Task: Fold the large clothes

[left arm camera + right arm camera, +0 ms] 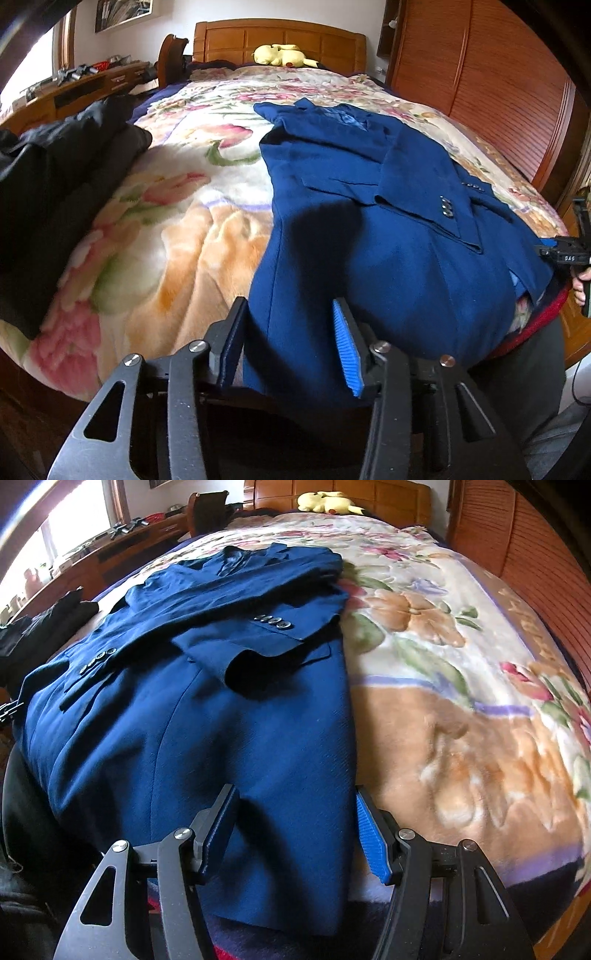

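my dark blue wool suit jacket (388,236) lies flat along the flowered plush blanket (177,236) on the bed, collar toward the headboard at twelve o'clock, both sleeves already crossed over the body. so i judge the sleeve step done and the bottom-to-top fold next.

my left gripper (291,343) hangs with its fingers spread wide at the hem's left corner, at six o'clock in its own view, nothing between the blue pads (347,347). my right gripper (295,830) is equally wide, straddling the jacket's right edge near the hem – holding nothing that i can see. whether either pad touches the cloth, i cannot tell.

the next move calls for both to close on the hem corners together and carry the hem up toward the collar, level, so the sleeves don't slide off.

around: a black garment (55,192) heaped at nine o'clock in the left view, well apart from the jacket – no obstacle. a yellow plush toy (282,54) sits by the headboard at twelve, far off. the hem drapes over the bed's edge, which may make a clean pinch awkward.
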{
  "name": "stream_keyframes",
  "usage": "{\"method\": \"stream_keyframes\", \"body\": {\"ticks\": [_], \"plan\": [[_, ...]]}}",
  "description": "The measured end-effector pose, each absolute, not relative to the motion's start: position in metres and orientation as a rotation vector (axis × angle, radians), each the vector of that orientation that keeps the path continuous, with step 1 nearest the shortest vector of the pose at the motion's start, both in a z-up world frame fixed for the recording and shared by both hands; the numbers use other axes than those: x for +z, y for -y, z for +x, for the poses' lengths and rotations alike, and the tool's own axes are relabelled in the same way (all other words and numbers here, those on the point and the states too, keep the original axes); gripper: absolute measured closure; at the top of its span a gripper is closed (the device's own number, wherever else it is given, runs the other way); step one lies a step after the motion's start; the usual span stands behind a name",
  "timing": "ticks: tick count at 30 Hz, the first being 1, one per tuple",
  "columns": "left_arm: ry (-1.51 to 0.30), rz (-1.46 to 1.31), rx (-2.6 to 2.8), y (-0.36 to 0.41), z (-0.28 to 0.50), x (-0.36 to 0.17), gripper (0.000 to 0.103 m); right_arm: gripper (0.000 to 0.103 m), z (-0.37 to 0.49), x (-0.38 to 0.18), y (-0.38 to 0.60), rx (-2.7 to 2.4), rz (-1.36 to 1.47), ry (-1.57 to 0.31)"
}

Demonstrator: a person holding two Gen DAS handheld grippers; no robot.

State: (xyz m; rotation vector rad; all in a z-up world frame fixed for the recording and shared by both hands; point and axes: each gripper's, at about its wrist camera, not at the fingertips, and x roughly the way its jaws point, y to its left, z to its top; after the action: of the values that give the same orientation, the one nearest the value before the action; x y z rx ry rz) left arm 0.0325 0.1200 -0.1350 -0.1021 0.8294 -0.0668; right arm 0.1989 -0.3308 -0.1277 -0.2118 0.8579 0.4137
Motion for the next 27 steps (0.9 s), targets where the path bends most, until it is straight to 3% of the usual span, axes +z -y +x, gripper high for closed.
{"method": "stream_keyframes", "body": {"ticks": [2,6,8,10,12,13,17,27], "plan": [[-0.825,-0.108,-0.072,-0.119,0.032,-0.134,0.065,0.039,0.201,-0.128,0.331,0.414,-0.208,-0.859],[-0.797,-0.110,-0.081,-0.115,0.030,-0.125,0.086,0.049,0.199,-0.129,0.331,0.426,-0.200,-0.858],[-0.745,-0.062,-0.070,-0.107,0.025,-0.112,0.089,0.054,0.197,-0.128,0.329,0.436,-0.204,-0.863],[-0.708,-0.054,-0.084,-0.101,0.023,-0.096,0.094,0.065,0.195,-0.127,0.327,0.453,-0.204,-0.866],[-0.668,-0.054,-0.101,-0.097,0.022,-0.083,0.095,0.088,0.194,-0.125,0.325,0.464,-0.204,-0.867],[-0.651,-0.048,-0.107,-0.094,0.022,-0.077,0.095,0.092,0.194,-0.124,0.324,0.466,-0.205,-0.864],[-0.611,-0.024,-0.131,-0.085,0.025,-0.057,0.096,0.097,0.190,-0.108,0.320,0.487,-0.187,-0.813],[-0.530,0.034,-0.204,-0.060,0.011,-0.015,0.097,0.098,0.153,-0.034,0.324,0.575,-0.075,-0.591]]}}
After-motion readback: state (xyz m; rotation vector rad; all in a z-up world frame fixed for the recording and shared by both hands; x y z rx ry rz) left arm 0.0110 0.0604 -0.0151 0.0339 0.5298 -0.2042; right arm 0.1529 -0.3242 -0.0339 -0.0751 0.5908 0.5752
